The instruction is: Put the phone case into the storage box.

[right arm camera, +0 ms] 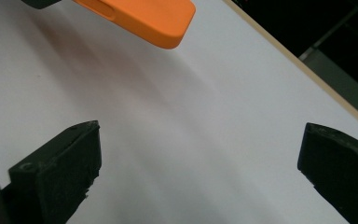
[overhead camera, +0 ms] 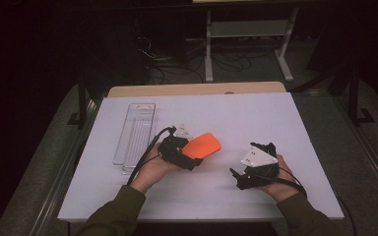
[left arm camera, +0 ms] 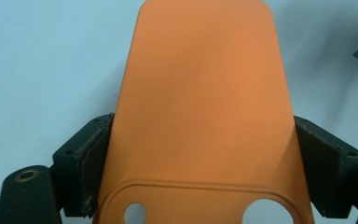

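Observation:
An orange phone case point(overhead camera: 203, 145) is clamped by its side edges in my left gripper point(overhead camera: 191, 155), left of the table's middle, and hangs a little above the white tabletop point(overhead camera: 256, 113). In the left gripper view the case point(left arm camera: 200, 93) runs up between the two pads point(left arm camera: 92, 158), which press on both of its edges near the end with the round cut-outs; the left gripper point(left arm camera: 200, 161) is shut on it. My right gripper point(overhead camera: 247, 160) rests to the right, nearer the front edge, open with nothing between its fingers point(right arm camera: 200, 154). The case's far end point(right arm camera: 144, 16) shows beyond it.
A long clear plastic tray point(overhead camera: 137, 130) lies lengthwise at the left of the white sheet. The table's wooden back edge point(overhead camera: 197, 89) runs behind it. Beyond are a dark floor, cables and a white table frame point(overhead camera: 248, 29).

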The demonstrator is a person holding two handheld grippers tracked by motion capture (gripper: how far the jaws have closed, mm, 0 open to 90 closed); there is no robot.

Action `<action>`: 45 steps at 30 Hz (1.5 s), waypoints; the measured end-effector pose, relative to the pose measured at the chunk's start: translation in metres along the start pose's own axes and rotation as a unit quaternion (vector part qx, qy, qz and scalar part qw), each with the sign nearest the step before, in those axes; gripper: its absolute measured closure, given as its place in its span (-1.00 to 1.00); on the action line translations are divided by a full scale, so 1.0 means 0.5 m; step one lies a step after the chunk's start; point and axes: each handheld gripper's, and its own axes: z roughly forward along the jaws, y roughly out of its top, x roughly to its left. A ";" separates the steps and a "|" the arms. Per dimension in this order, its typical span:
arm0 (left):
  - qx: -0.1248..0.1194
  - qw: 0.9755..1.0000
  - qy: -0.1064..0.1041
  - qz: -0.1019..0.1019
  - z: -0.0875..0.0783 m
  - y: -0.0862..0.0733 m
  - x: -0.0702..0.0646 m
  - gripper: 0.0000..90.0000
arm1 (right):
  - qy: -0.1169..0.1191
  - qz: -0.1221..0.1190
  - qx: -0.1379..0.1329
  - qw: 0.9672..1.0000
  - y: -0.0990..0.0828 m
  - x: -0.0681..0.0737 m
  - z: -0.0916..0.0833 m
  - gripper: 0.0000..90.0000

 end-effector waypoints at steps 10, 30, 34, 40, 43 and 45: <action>0.006 1.000 0.002 0.006 -0.004 0.000 0.004 -0.67 | -0.013 -0.032 -0.004 0.999 0.004 0.007 0.004 -1.00; 0.000 1.000 -0.008 -0.005 -0.001 -0.003 -0.001 -0.67 | -0.033 -0.114 -0.003 0.993 0.006 0.022 0.014 -1.00; 0.001 1.000 -0.008 -0.005 -0.002 -0.003 -0.001 -0.67 | -0.038 -0.128 -0.002 0.991 0.005 0.022 0.014 -1.00; 0.001 1.000 -0.009 -0.007 -0.001 -0.002 0.000 -0.67 | -0.049 -0.144 -0.005 0.988 0.005 0.025 0.013 -1.00; -0.002 1.000 -0.010 -0.006 0.000 -0.002 -0.001 -0.67 | -0.051 -0.149 -0.007 0.987 0.004 0.028 0.012 -1.00; -0.003 1.000 -0.010 -0.007 0.000 -0.001 -0.001 -0.67 | -0.057 -0.152 -0.008 0.987 0.003 0.032 0.012 -1.00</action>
